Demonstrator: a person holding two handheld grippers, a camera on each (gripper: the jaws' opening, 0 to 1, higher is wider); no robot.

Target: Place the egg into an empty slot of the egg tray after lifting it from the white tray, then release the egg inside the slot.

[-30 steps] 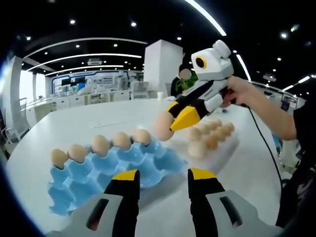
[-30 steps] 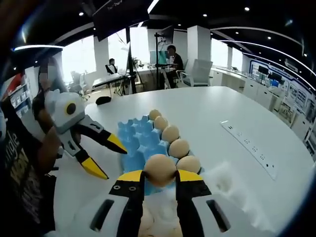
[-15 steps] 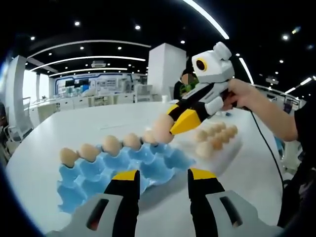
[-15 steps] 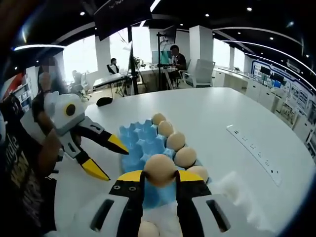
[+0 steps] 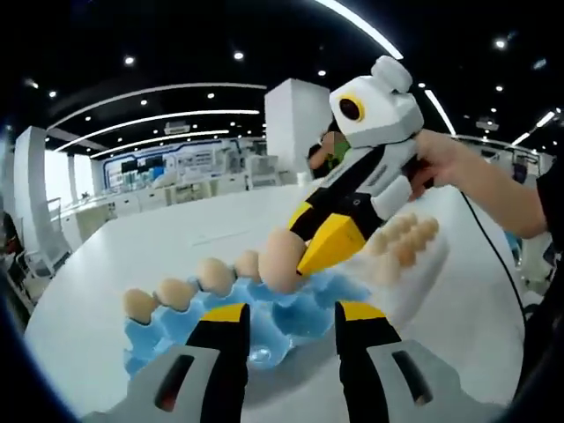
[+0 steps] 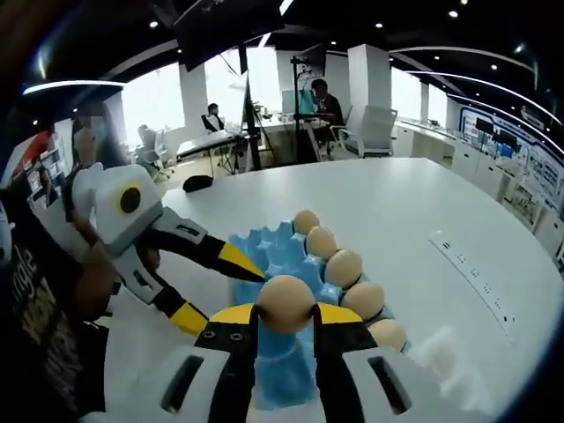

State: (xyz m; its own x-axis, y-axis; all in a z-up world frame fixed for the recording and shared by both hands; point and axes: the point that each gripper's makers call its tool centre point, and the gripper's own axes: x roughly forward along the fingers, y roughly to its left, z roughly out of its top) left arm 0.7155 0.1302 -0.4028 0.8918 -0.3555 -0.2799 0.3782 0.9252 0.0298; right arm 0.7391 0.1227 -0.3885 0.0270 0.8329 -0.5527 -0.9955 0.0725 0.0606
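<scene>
Jaws of right gripper [image 6: 285,315] pinch an egg [image 6: 284,304] over blue egg tray [image 6: 273,256] holding five eggs.

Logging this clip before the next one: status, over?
Right gripper shut on the egg, over the blue egg tray. Left gripper open, empty, beside the tray. Row of eggs fills one edge; blue slots free.

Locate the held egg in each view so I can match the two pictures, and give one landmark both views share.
Left gripper view: the egg sits just left of centre, clamped in the right claw reaching in from the upper right, above the blue egg tray.
Right gripper view: the egg is low and central, between that view's own yellow tips.
Shared landmark: the blue egg tray with its row of eggs along one edge.
</scene>
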